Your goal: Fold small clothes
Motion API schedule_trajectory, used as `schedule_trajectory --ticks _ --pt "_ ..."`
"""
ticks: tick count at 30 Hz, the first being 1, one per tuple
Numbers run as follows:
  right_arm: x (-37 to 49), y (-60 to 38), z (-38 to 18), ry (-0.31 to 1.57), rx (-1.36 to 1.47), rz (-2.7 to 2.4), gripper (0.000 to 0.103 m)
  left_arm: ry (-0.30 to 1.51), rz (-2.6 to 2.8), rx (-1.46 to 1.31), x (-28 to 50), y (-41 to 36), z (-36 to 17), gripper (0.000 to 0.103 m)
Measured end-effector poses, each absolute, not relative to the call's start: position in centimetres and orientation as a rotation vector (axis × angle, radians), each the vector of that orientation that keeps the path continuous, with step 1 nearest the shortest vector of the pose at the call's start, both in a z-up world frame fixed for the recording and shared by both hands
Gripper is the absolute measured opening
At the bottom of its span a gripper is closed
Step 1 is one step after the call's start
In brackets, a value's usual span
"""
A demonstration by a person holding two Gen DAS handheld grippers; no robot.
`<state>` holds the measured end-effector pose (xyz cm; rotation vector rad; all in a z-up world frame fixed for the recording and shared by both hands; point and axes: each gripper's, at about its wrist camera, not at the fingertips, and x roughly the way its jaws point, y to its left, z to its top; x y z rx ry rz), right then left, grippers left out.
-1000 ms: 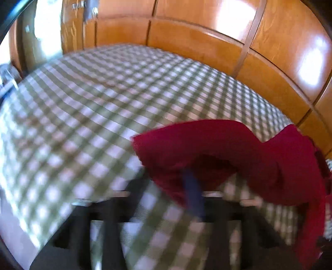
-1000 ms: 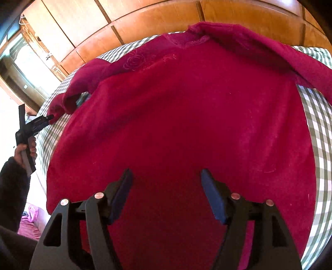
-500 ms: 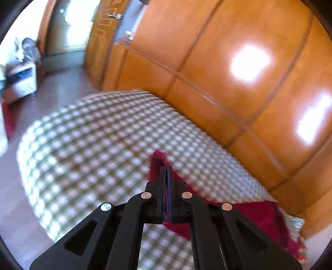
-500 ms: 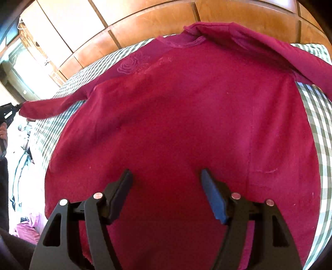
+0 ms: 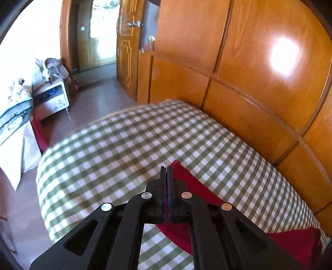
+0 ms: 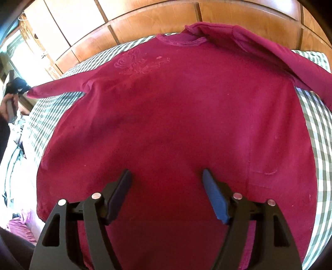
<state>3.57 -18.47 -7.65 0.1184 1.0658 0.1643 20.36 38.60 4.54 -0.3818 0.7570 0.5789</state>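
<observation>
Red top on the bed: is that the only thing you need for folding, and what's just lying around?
For the job:
- red top, spread on the checked bedcover
- its sleeve end, pinched in the shut left gripper
- right gripper, open above the top

Just lying about:
- small white cabinet
- pink cloth on the floor

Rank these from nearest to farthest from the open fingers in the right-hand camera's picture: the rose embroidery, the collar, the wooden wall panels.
1. Rose embroidery, up and left of the right gripper, on the sweater's chest.
2. Collar, beyond it at the sweater's top edge.
3. Wooden wall panels, farthest, behind the bed.
</observation>
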Motion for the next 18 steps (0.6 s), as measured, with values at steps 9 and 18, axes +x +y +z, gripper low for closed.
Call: schedule_trajectory --ticks 9,18 --pt "3.5 -17.8 -7.8 1.052 0.076 0.174 0.082 0.847 0.498 -0.46 16.3 37.0 -0.4 0.037" --pt "8.5 -19.6 -3.5 0.999 0.131 0.258 0.063 0.879 -0.142 -0.395 7.1 22.8 -3.2 0.037"
